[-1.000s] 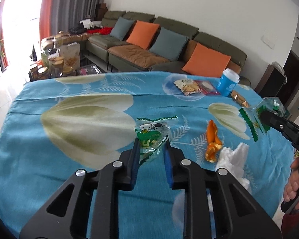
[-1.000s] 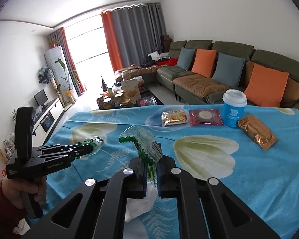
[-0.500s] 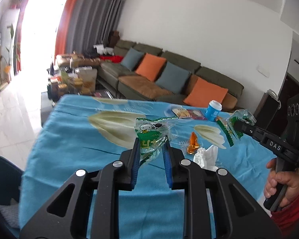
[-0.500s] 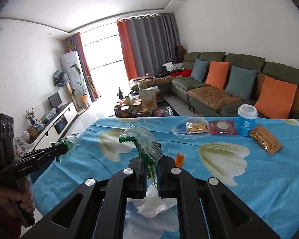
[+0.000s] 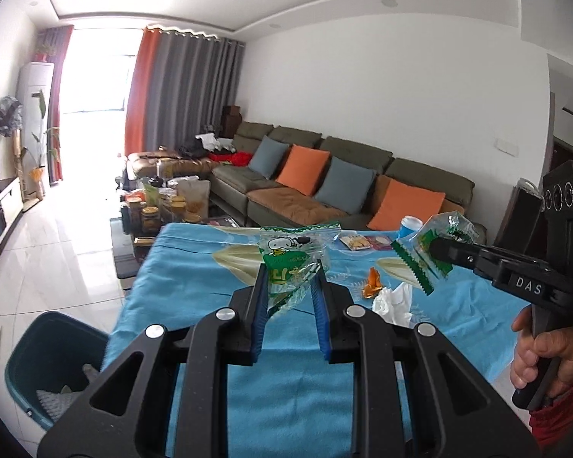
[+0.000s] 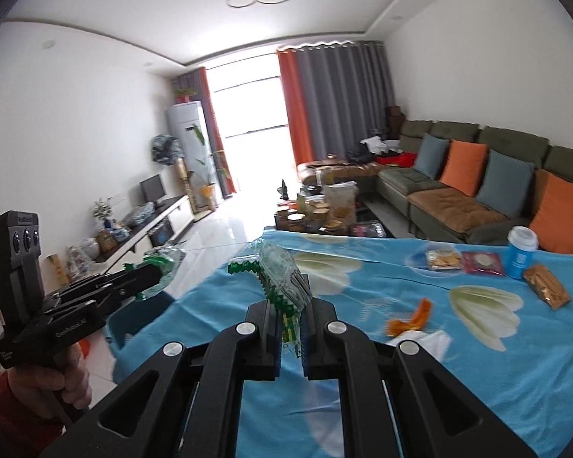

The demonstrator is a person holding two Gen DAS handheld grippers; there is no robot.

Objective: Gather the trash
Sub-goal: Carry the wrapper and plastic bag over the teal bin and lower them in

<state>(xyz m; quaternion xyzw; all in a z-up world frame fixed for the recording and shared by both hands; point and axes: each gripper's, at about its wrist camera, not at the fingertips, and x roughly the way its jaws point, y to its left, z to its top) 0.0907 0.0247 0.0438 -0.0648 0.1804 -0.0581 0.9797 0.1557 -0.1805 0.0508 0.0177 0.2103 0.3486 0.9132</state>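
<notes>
Both hand-held grippers clamped on thin crinkly wrappers: left (image 5: 288,286) on cartoon wrapper (image 5: 290,255), right (image 6: 289,328) on green-edged wrapper (image 6: 282,278). Could easily slip free before reaching the bin (image 5: 53,347).

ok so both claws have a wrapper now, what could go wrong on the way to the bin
1. The left claw pinches only the lower part of the cartoon wrapper; thin film could slip out.
2. The teal bin sits low beside the table edge, so a drop released early may land on the floor.
3. The right claw carries its green-edged wrapper close to the other claw; they might bump.
</notes>
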